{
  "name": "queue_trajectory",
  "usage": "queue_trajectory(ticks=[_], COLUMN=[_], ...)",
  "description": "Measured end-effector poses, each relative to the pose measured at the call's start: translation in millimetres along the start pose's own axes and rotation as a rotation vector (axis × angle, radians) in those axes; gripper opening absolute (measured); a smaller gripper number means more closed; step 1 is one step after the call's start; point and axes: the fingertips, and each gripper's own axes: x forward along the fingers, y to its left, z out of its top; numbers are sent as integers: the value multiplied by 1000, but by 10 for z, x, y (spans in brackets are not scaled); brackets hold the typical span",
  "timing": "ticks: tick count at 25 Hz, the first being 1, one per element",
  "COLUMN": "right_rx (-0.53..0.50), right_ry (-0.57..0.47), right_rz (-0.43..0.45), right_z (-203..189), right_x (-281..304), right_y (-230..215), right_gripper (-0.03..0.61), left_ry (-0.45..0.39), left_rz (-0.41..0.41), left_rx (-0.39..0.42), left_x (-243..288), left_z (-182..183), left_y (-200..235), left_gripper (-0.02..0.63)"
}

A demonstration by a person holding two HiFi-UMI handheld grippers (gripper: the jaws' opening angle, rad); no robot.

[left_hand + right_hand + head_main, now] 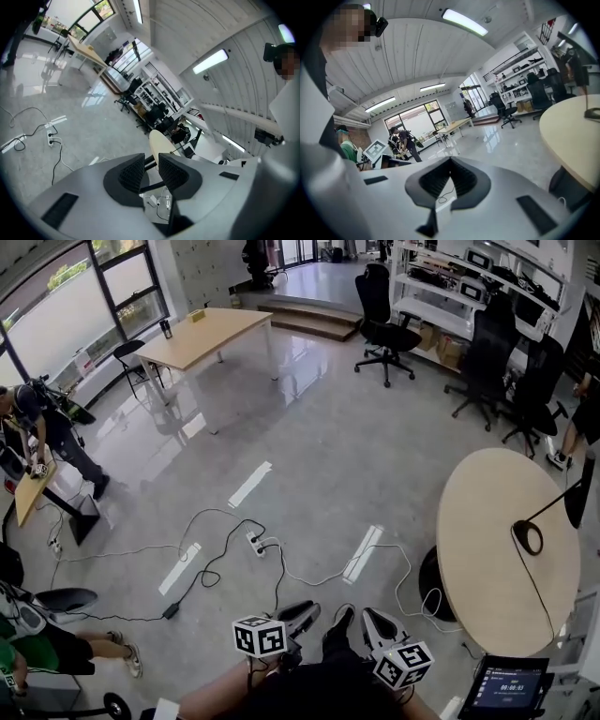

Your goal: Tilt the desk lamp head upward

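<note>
With your left claw [298,615] shut to a sliver and right claw [380,624] fully closed, both empty, the desk lamp [575,503] on the round worktop [487,559] at your 2 o'clock could topple if you bump it with closed claws.

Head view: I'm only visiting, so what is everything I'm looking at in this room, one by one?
round table: one, pale wood, right side
desk lamp: one, black, on the round table
long table: one, pale wood, far left
office chairs: at least three, black, far right
shelves: one run, white, top right
power strip: one, white, mid-floor
cables: several, black and white, across the floor
tape strips: three, white, on the floor
screen: one, black, bottom right
people: at least two, left edge
left gripper: black jaws, bottom centre, shut, empty
right gripper: black jaws, beside it, shut, empty
</note>
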Motion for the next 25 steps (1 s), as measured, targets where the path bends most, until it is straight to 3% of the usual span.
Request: queue_trajectory(ticks=[9,14,20,25], right_rx=[-1,12,12,19], right_ry=[6,0,18,-12], right_rz=[61,44,42,-28], right_z=[734,954,1113,1379], right_x=[767,925,1215,1416], right_y=[-829,-1230,-1441,-1838], right_gripper=[2,2,2,2], left_ry=[-40,-36,-99,-66], left_rz=[32,14,17,-52], left_rx=[17,37,48,46], left_x=[932,1340,1536,2014], left_z=[885,1105,1576,1891], left_y=[111,56,167,205], left_gripper=[98,98,97,98])
